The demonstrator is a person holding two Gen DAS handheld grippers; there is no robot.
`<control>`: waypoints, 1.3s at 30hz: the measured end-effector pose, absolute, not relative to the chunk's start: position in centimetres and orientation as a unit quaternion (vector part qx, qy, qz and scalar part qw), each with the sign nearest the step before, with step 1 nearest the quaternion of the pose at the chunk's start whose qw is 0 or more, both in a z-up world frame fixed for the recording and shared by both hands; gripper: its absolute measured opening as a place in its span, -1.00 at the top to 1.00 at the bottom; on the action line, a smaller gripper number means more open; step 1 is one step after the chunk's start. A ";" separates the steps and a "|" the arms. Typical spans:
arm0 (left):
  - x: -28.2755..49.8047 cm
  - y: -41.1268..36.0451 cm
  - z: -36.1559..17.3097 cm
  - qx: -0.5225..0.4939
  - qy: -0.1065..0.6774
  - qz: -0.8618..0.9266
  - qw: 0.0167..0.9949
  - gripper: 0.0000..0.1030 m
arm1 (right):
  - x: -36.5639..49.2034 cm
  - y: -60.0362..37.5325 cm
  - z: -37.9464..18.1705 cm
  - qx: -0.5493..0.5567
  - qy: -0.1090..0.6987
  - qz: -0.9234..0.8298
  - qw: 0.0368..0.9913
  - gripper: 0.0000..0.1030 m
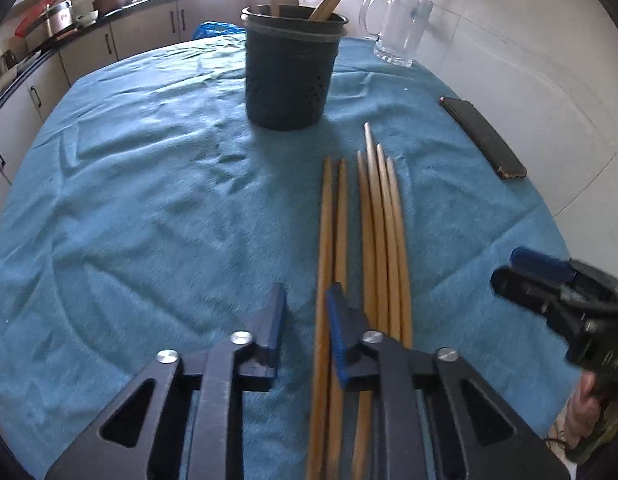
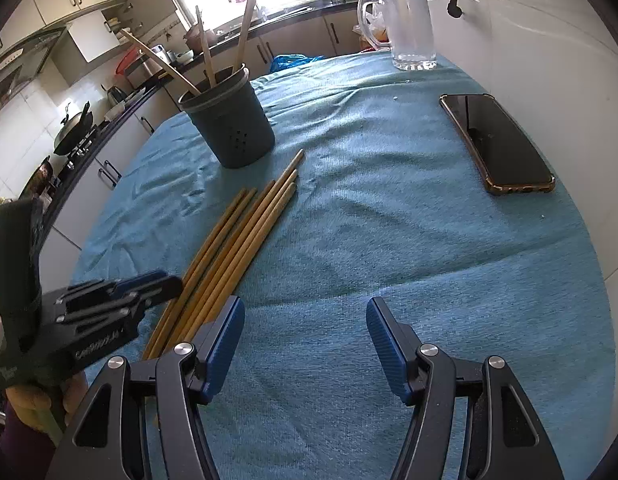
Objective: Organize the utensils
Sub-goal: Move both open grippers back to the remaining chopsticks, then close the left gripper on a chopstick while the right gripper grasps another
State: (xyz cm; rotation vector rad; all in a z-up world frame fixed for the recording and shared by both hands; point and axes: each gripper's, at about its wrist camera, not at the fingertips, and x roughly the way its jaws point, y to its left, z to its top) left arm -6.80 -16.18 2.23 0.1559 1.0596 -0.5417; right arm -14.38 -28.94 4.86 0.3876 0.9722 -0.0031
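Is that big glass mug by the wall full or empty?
Empty. The glass mug stands upright on the blue cloth, and the wall and counter show clearly through it, with no liquid line visible.

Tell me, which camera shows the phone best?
The right wrist view: the phone lies face up on the blue cloth, whole and large. The left wrist view shows it small and slanted near the edge.
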 end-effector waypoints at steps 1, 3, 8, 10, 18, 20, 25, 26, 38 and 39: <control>-6.7 -16.4 2.1 0.074 0.501 -0.255 0.824 0.77 | -14.3 -28.8 4.8 0.185 0.465 -0.001 0.866 -0.32; -6.6 -16.9 1.8 0.084 0.497 -0.248 0.827 0.78 | -14.2 -28.5 4.8 0.183 0.467 0.001 0.865 -0.32; -5.6 -17.1 2.0 0.080 0.501 -0.224 0.832 0.87 | -13.5 -27.5 4.5 0.175 0.475 0.010 0.862 -0.32; -5.0 -15.9 2.0 0.045 0.517 -0.212 0.828 0.87 | -13.1 -26.8 4.4 0.169 0.478 0.017 0.862 -0.32; -5.3 -11.9 1.9 -0.014 0.538 -0.200 0.819 0.87 | -11.9 -23.0 3.7 0.118 0.497 0.050 0.858 -0.17; -5.3 -11.8 1.9 -0.016 0.536 -0.203 0.819 0.87 | -12.3 -21.9 3.6 0.096 0.499 0.050 0.860 -0.17; -5.3 -11.9 1.8 -0.011 0.526 -0.205 0.825 0.87 | -13.7 -20.6 3.5 0.071 0.501 0.055 0.861 -0.17; -5.3 -12.0 1.7 -0.010 0.524 -0.205 0.826 0.87 | -14.1 -20.2 3.5 0.058 0.501 0.052 0.862 -0.17; -5.9 -11.3 1.7 -0.030 0.531 -0.203 0.822 0.87 | -17.4 -21.4 3.8 0.051 0.501 -0.006 0.864 0.83; -6.1 -11.1 1.7 -0.033 0.537 -0.203 0.818 0.87 | -17.7 -21.9 3.8 0.061 0.502 -0.011 0.863 0.83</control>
